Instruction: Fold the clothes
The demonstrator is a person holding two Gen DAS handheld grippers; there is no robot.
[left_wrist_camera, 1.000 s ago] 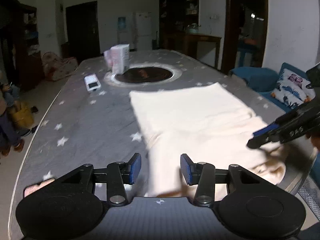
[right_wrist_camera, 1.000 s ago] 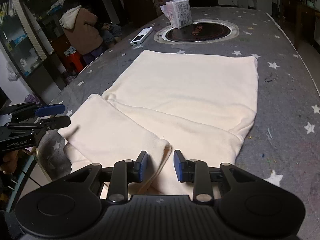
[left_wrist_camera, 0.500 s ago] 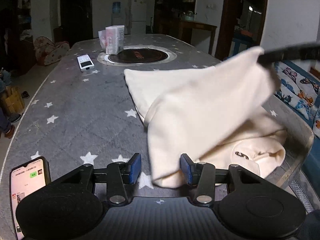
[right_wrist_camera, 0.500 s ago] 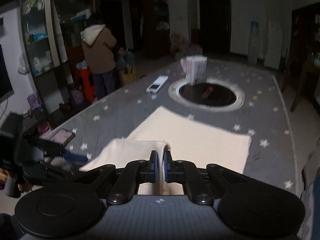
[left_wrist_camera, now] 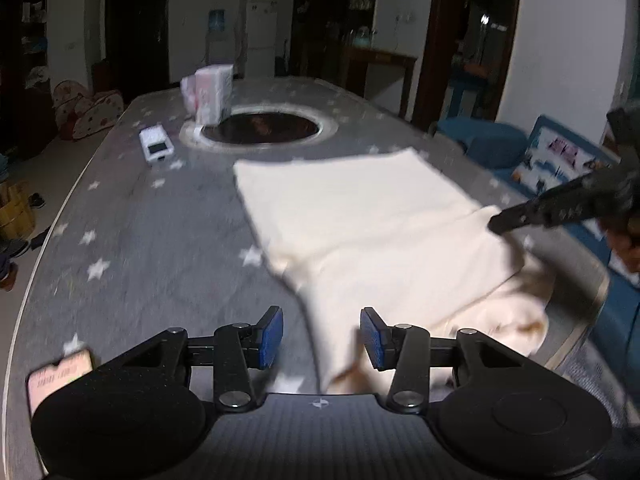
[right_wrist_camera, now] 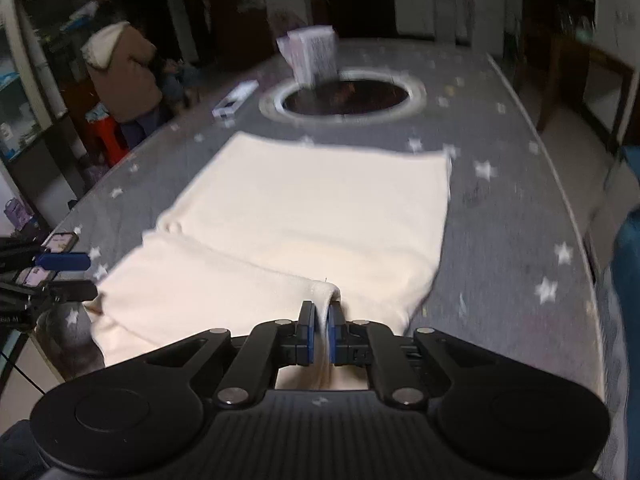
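Observation:
A cream garment (left_wrist_camera: pixel 360 232) lies on the grey star-patterned table (left_wrist_camera: pixel 160 240); it also shows in the right wrist view (right_wrist_camera: pixel 304 216). My left gripper (left_wrist_camera: pixel 322 338) is open at the garment's near left edge, and the cloth's edge lies between its blue pads. My right gripper (right_wrist_camera: pixel 321 334) is shut on a fold of the garment at its near edge. The right gripper shows in the left wrist view (left_wrist_camera: pixel 560 210) at the garment's right side. The left gripper shows in the right wrist view (right_wrist_camera: pixel 64 276) at the far left, open.
A white tissue pack (left_wrist_camera: pixel 210 94) stands by a dark round inset (left_wrist_camera: pixel 260 130) in the table. A white remote (left_wrist_camera: pixel 157 147) lies left of it. A phone (left_wrist_camera: pixel 60 380) lies at the near left. A person in a brown hoodie (right_wrist_camera: pixel 120 76) is beside the table.
The right gripper has lowered the lifted cloth back down onto the garment, still holding it. The left gripper stays open at the near left edge.

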